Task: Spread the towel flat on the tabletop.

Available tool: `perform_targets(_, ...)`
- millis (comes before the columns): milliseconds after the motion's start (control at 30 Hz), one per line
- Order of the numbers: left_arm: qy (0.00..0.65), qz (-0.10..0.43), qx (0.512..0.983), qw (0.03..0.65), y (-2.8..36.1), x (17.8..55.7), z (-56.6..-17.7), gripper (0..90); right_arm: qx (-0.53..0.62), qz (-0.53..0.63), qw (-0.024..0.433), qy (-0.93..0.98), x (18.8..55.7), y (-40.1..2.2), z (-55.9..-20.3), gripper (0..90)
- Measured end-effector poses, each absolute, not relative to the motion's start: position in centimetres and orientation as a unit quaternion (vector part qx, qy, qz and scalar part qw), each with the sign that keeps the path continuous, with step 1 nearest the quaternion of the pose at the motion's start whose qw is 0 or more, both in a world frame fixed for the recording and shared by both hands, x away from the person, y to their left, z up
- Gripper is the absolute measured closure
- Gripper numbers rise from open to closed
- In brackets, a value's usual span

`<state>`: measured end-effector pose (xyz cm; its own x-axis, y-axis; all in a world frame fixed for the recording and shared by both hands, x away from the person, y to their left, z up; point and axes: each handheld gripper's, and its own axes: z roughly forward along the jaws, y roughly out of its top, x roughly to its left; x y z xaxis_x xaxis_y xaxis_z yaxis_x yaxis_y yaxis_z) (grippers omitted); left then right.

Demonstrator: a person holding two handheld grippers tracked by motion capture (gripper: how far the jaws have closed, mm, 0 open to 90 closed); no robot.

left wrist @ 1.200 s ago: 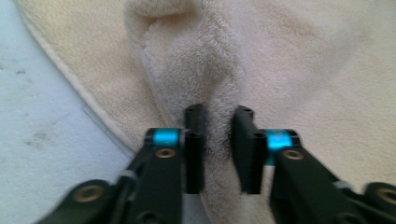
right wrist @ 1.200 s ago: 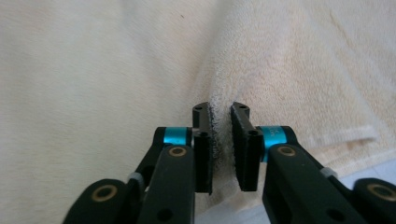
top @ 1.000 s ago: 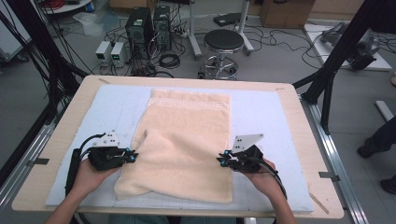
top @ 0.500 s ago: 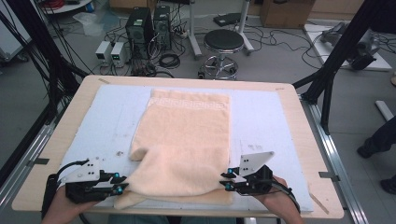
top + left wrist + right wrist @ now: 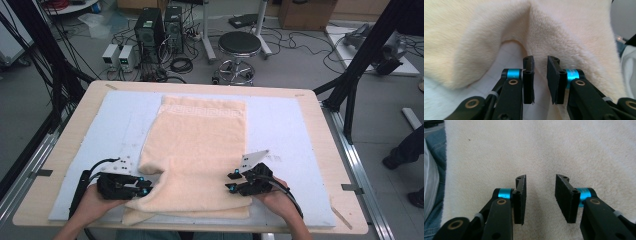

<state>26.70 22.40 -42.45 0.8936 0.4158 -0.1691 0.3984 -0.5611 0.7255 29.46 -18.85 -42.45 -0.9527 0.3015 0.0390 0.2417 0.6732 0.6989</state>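
The table (image 5: pixel 60 150) is carrying a pale blue mat (image 5: pixel 285 125), and the cream towel (image 5: pixel 200 135) is lying along its middle, near end folded over itself at my edge. My left tongs (image 5: pixel 145 186) are sitting at the fold's left side (jaws just opening, nothing gripped). My right tongs (image 5: pixel 231 181) are resting over the right side, released, likewise just opening.

fluffy terry towel (image 5: pixel 200 145) — soft, matt cloth
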Motion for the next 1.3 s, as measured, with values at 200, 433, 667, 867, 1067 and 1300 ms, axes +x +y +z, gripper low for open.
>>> perform_targets(200, 0.236, 0.02, 0.891, 0.386, 21.5, 26.6, -43.5, 70.8, 0.15, 0.369, 0.049, 0.916, 29.3, -18.9, -42.8, 58.7)
perform_targets(433, 0.234, 0.057, 0.893, 0.379, 21.6, 25.8, -43.3, 89.6, 0.144, 0.35, 0.062, 0.923, 29.2, -18.4, -43.3, 57.7)
perform_targets(667, 0.263, 0.071, 0.875, 0.4, 25.4, 24.4, -42.3, 89.7, 0.154, 0.358, 0.058, 0.919, 29.1, -18.7, -43.5, 57.6)
perform_targets(867, 0.249, 0.028, 0.858, 0.449, 24.8, 25.0, -41.7, 77.8, 0.152, 0.361, 0.056, 0.918, 29.2, -18.8, -43.5, 57.3)
perform_targets(1067, 0.208, 0.026, 0.873, 0.44, 21.2, 25.4, -41.7, 65.7, 0.15, 0.362, 0.056, 0.918, 29.2, -18.8, -43.5, 56.8)
perform_targets(1300, 0.202, 0.009, 0.886, 0.417, 19.4, 25.5, -43.0, 74.4, 0.146, 0.359, 0.064, 0.92, 29.1, -18.8, -43.4, 56.4)
